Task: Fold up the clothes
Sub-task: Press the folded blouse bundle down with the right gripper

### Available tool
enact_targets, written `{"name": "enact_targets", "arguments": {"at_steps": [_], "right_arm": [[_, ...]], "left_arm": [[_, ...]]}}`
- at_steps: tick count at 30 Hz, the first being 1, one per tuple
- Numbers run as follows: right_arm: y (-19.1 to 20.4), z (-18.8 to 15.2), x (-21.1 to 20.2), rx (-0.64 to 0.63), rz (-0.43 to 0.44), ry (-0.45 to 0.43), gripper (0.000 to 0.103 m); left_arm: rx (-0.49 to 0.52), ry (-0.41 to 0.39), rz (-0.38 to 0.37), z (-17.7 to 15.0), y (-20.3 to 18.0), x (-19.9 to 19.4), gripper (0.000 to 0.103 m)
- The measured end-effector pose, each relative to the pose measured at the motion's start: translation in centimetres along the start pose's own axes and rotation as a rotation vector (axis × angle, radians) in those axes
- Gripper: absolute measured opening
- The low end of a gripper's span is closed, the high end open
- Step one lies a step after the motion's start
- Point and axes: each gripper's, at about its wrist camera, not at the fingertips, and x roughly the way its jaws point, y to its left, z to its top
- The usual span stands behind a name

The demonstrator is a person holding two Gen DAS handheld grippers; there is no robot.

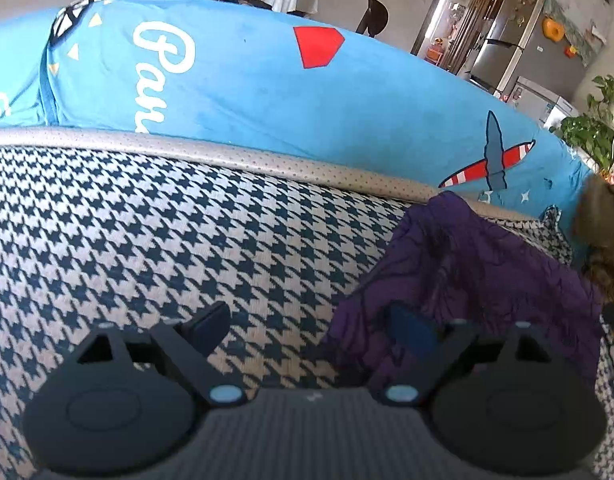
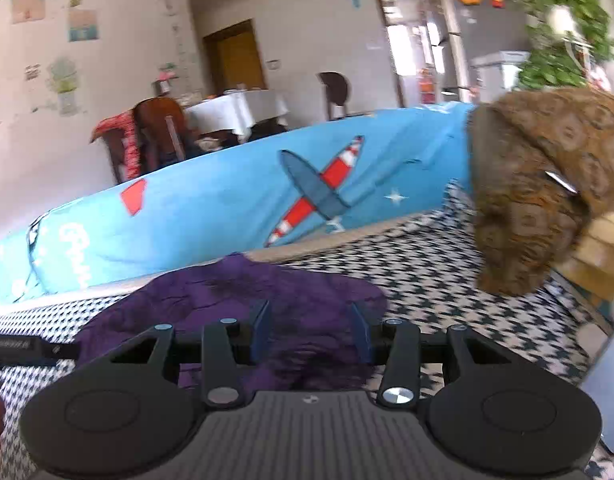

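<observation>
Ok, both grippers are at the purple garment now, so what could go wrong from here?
The left gripper is open with only its right finger over the purple garment's edge; closing here could pinch the houndstooth cover too. The right gripper straddles crumpled fabric, so it may grab several layers. The brown cushion sits close by and could snag a lifted garment.

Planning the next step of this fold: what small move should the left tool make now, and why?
Probably slide the left tool right onto the purple garment's near edge. Its jaws stand open over bare houndstooth cover, only the right finger overlapping cloth, so it cannot pinch yet.
</observation>
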Motion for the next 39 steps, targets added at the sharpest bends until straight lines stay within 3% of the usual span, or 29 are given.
{"name": "enact_targets", "arguments": {"at_steps": [5, 10, 16, 20, 24, 29, 34, 39], "right_arm": [[0.7, -0.8, 1.9, -0.042, -0.025, 0.05, 0.043], [-0.3, -2.2, 3.9, -0.041, -0.103, 0.154, 0.043], [0.1, -2.5, 3.9, -0.082, -0.141, 0.164, 0.044], [1.2, -2.3, 3.7, -0.146, -0.188, 0.164, 0.044], [2.3, -1.9, 3.2, -0.206, -0.228, 0.152, 0.044], [3.9, -0.5, 1.2, -0.197, -0.154, 0.056, 0.044], [6.9, -0.5, 1.1, -0.179, 0.061, 0.091, 0.045], [11.7, -2.1, 1.6, -0.327, 0.21, 0.124, 0.045]], "left_arm": [[-0.01, -0.002, 0.023, -0.1, 0.3, 1.2, 0.101], [-0.032, 0.02, 0.046, 0.1, 0.9, 2.6, 0.103], [-0.027, 0.049, 0.143, 0.2, 1.6, 4.3, 0.103], [0.038, 0.063, 0.237, 0.2, 1.3, 5.4, 0.1], [-0.046, 0.064, 0.175, 0.9, 2.1, 4.4, 0.096], [-0.095, 0.071, 0.172, 1.1, 3.3, 3.6, 0.096], [-0.095, 0.086, 0.17, 1.1, 3.7, 3.1, 0.096], [-0.079, 0.121, 0.094, 1.1, 3.8, 2.8, 0.096]]}}
